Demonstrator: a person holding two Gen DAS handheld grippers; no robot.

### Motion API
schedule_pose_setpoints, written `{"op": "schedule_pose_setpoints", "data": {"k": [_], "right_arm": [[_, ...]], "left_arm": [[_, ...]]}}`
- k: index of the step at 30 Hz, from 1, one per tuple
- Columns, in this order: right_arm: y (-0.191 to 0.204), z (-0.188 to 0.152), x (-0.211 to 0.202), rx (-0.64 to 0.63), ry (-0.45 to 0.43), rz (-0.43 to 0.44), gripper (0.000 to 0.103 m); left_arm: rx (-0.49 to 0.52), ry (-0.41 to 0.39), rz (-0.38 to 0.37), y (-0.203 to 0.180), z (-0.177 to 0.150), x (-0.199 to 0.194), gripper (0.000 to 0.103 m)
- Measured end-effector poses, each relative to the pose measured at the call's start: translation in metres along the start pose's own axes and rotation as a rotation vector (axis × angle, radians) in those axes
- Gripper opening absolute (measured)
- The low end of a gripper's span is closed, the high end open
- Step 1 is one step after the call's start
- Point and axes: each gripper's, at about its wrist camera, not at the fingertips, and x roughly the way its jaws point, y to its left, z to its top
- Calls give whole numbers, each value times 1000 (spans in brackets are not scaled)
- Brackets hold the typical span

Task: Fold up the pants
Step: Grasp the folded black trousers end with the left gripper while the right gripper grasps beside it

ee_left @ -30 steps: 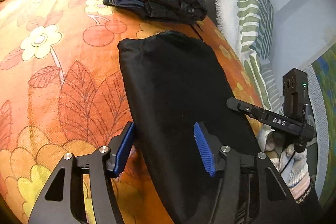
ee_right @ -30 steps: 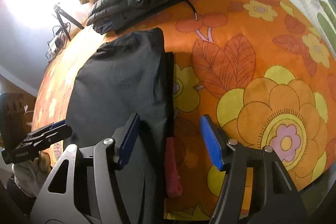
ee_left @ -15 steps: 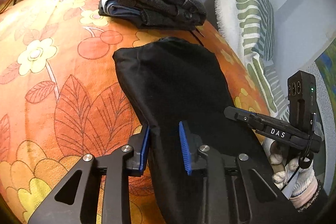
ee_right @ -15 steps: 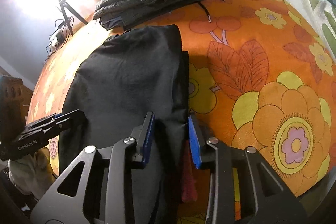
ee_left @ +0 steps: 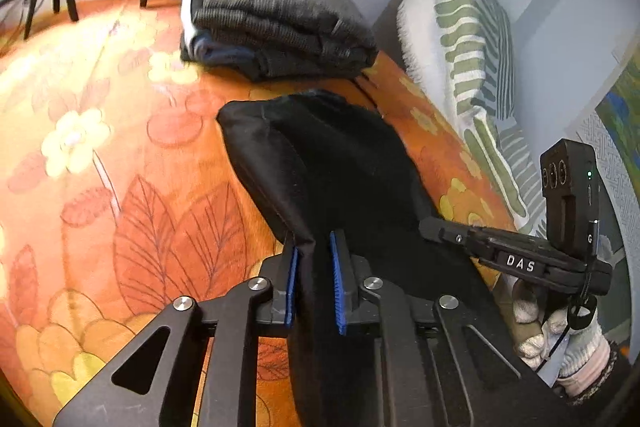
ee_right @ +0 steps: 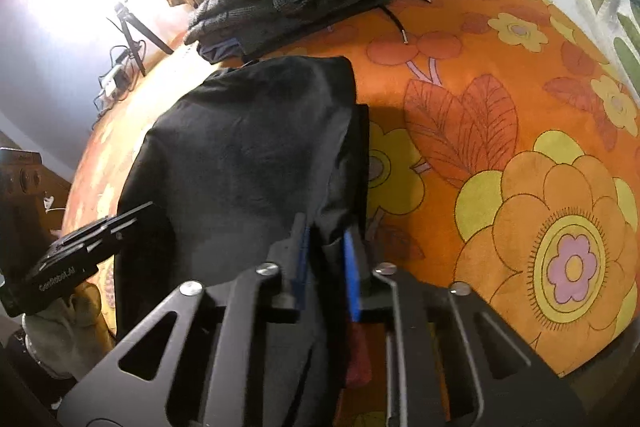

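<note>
Our left gripper (ee_left: 313, 287) pinches one side edge of the black pants (ee_left: 344, 163), its blue pads narrowed onto a raised ridge of cloth. Our right gripper (ee_right: 326, 263) clamps the opposite edge the same way, dark fabric bunched between its pads. The pants lie folded lengthwise on the orange floral bedspread (ee_right: 500, 131), stretching away from both tools toward a stack of folded clothes (ee_left: 276, 23) at the far side, near but apart from it. A green-striped pillow (ee_left: 468, 39) leans against the wall beside the bed, and a tripod (ee_right: 132, 31) stands beyond it.
</note>
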Motion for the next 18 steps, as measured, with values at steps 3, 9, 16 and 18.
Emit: {"op": "schedule_pose_setpoints", "data": {"k": [3, 9, 16, 18], "right_arm": [[9, -2, -1, -30, -7, -5, 10], [15, -2, 6, -65, 7, -61, 24], [13, 1, 10, -90, 11, -95, 40], [12, 3, 11, -78, 16, -78, 43]], "left_arm": [[23, -18, 17, -1, 1, -3, 11], [12, -10, 20, 5, 0, 2, 11], [9, -10, 21, 5, -1, 2, 11], [11, -10, 24, 4, 0, 3, 11]]}}
